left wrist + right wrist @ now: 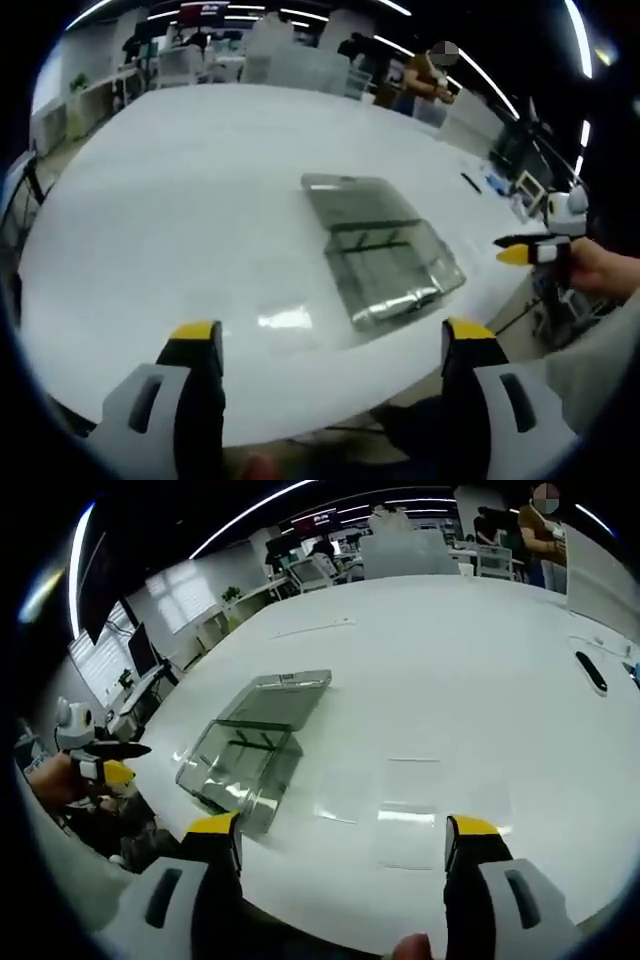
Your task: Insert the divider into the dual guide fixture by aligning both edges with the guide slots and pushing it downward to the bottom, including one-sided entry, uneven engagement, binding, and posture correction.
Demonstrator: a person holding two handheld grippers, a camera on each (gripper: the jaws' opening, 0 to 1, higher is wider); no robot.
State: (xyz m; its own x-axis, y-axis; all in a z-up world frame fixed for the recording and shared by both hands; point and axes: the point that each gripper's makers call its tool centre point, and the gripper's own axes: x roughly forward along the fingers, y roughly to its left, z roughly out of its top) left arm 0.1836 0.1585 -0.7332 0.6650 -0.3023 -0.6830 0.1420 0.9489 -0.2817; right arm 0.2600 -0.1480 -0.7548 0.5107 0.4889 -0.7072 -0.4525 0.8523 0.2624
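Jaws wide and empty on both left gripper (332,345) and right gripper (343,838), short of clear plastic guide fixture (382,250) on white worktop (200,200), likely poised for approach.

No legible text, label, brand, number or sign is present in either view. A red illuminated sign panel (203,10) hangs at the far end of the room in the left gripper view and also shows in the right gripper view (322,520); its pale characters are too small and blurred to read.
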